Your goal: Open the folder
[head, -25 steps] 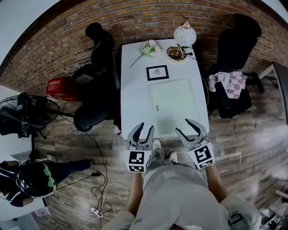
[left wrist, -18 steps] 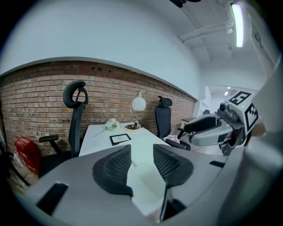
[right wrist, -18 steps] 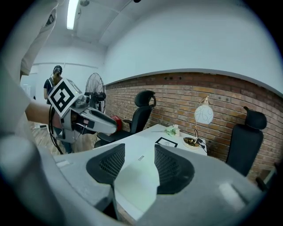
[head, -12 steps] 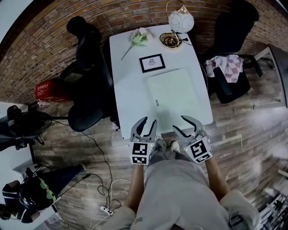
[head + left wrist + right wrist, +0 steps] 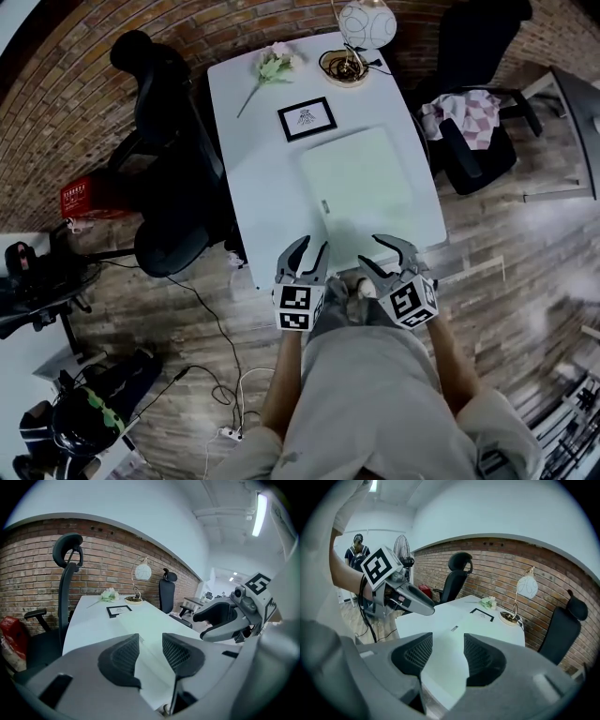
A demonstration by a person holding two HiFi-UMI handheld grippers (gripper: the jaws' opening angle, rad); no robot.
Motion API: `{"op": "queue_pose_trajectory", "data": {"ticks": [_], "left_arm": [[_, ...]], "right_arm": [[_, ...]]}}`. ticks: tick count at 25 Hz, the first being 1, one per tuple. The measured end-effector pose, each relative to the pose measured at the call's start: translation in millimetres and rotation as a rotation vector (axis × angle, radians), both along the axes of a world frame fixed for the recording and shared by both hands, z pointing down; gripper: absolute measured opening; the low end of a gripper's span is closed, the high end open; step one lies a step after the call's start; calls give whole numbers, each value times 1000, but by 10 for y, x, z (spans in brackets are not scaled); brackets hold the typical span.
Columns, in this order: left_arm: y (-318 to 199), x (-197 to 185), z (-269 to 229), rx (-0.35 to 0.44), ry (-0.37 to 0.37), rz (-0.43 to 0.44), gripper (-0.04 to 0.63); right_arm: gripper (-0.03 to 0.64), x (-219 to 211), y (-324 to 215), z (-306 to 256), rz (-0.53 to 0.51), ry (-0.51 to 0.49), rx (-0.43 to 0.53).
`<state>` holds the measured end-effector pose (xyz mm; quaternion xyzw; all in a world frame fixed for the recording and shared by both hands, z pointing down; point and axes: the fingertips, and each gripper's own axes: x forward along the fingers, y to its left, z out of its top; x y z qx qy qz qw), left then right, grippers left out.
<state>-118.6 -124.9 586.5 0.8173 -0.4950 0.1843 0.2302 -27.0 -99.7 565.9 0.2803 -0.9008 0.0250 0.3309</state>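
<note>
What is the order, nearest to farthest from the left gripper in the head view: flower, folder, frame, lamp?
From the left gripper:
1. Folder, just ahead, slightly right.
2. Frame, mid-table, beyond the folder.
3. Flower, far left corner.
4. Lamp, far end, right.

Folder (image 5: 359,183) label (print too small)

The white table (image 5: 251,192) carries a closed pale-green folder (image 5: 361,178) toward 4 o'clock of its middle, a framed picture (image 5: 307,118) at 12, a flower (image 5: 267,67) at 11, and a bowl (image 5: 343,66) and lamp (image 5: 366,22) at 1.
</note>
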Motion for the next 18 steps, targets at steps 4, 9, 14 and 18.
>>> {"op": "queue_pose_trajectory", "data": {"ticks": [4,9,14,18], "left_arm": [[-19,0,166,-26,3,31,155],[-25,29,337,-64,-2,61,155],[-23,77,498,-105,-12,66,155],[-26,113,591,-128,-22,59,155]], "right_arm": [[210,-69,62,200,-39,60,-11],[210,-127,137,403,-91,110,-52],[219,-145,196,596,-187,189,-55],[227,-159,250,725,-277,251,-39]]}}
